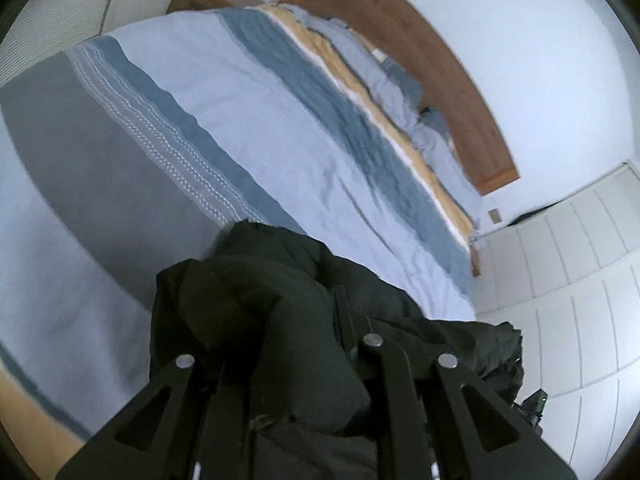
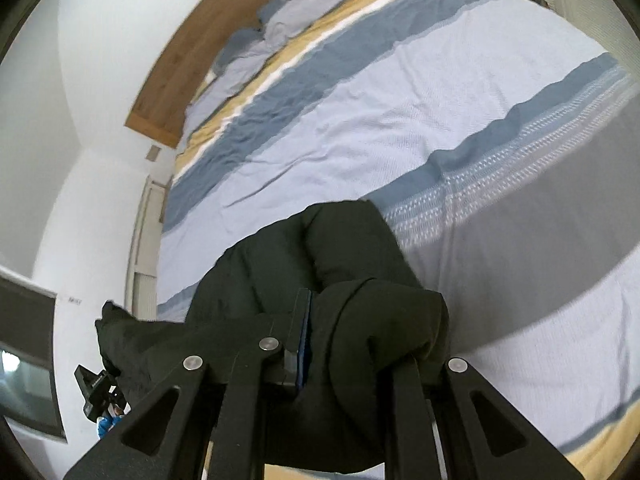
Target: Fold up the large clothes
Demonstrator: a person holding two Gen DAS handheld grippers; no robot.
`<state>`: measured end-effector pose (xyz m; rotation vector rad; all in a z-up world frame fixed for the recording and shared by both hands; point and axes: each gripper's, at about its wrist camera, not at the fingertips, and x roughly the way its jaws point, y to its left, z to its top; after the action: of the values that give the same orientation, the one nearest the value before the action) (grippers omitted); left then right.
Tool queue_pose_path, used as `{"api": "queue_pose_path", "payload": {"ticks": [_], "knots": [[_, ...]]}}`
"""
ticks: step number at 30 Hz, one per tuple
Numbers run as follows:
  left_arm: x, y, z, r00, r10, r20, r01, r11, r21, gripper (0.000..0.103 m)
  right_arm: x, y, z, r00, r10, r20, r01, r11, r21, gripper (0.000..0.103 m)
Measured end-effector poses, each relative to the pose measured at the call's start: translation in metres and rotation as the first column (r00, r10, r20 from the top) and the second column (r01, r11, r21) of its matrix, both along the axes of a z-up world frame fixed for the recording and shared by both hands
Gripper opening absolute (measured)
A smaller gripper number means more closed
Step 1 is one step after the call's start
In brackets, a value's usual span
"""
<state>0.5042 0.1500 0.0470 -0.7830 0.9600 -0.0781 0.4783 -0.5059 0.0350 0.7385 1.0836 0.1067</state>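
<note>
1. dark garment [image 1: 280, 304]: a bulky, near-black piece of clothing, bunched in thick folds and held up between the two tools over the bed's foot end; its lower folds hide whether it touches the cover.
2. left gripper [image 1: 304, 320]: jaws drawn together and clamped on a fold of the dark garment; cloth drapes over both fingers, so the tips are hidden.
3. right gripper [image 2: 320, 320]: jaws closed tight on another fold of the same garment [image 2: 320, 256]; one finger with a blue pad shows edge-on, the other is buried in cloth.
4. the left gripper [image 2: 100, 392] shows low at the left in the right wrist view, with the garment stretched across to it.
5. bed [image 1: 240, 92]: covered by a striped spread in pale blue, darker blue, grey, white and yellow bands, lightly creased.
6. pillows [image 2: 272, 28]: pale and darker blue, lying along the head edge of the bed.
7. headboard [image 1: 420, 40]: brown wood, against a white wall.
8. wardrobe doors [image 1: 568, 280]: white panelled, beside the bed's far side.
</note>
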Motion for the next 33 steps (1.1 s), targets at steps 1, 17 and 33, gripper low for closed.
{"api": "queue_pose_path", "payload": {"ticks": [1,17,33], "knots": [[0.012,0.000,-0.010,1.000,-0.003,-0.015,0.003,1.000,0.010,0.013,0.012,0.000,-0.007,1.000,-0.004,-0.016,0.004,1.000,-0.004,0.014],[0.095,0.001,-0.096,0.995,0.020,-0.093,-0.038,0.981,-0.191,0.055,0.104,0.011,-0.112,0.980,-0.067,-0.187,0.071,0.997,0.013,0.046],[0.047,-0.037,0.031,0.992,-0.082,0.099,0.071,0.991,0.115,0.065,0.065,0.018,0.010,0.991,0.006,0.137,0.007,0.996,-0.092,0.091]]}}
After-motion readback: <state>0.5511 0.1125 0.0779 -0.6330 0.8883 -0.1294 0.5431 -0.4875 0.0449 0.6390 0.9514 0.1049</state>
